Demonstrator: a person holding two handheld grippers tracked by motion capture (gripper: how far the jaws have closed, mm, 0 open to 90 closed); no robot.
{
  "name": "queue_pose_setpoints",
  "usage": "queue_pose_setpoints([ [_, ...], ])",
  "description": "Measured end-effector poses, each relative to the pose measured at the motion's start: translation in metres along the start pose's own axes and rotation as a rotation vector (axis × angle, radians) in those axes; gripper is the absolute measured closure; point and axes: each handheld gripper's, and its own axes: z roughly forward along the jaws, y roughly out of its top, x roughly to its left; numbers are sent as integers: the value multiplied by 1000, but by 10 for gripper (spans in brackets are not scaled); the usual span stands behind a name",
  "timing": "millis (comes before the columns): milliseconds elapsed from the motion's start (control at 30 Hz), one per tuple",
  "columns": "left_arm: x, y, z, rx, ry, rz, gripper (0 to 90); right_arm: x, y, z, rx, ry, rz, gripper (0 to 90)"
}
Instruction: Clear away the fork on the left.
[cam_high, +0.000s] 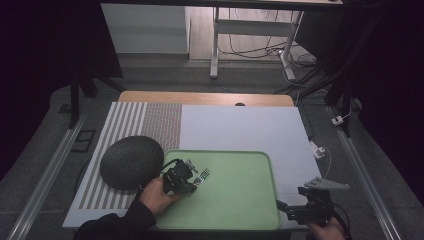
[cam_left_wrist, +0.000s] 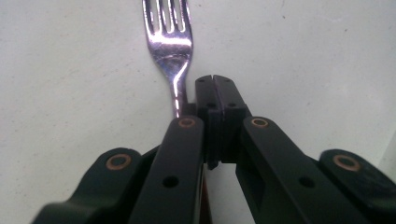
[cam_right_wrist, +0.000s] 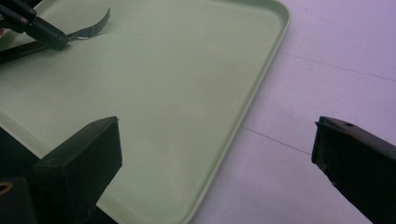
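Both busy: left gripper pinching fork over green tray; right gripper spread, likely waiting.

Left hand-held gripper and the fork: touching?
Cannot tell. In the left gripper view the left hand-held gripper has its jaws shut together beside the fork, whose handle runs under the left jaw; no contact or gap shows plainly.
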Motion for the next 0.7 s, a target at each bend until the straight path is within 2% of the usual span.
queue_pose_setpoints([
  [200,11,-5,-4,-4,12,-42,893,0,0,0,-1,-2,-1,17],
  [500,29,-17,-13,7,15,-141,892,1,0,0,-2,-4,-3,17],
  [700,38,-25,-19,18,21,-191,893,1,0,0,-3,-2,-5,17],
])
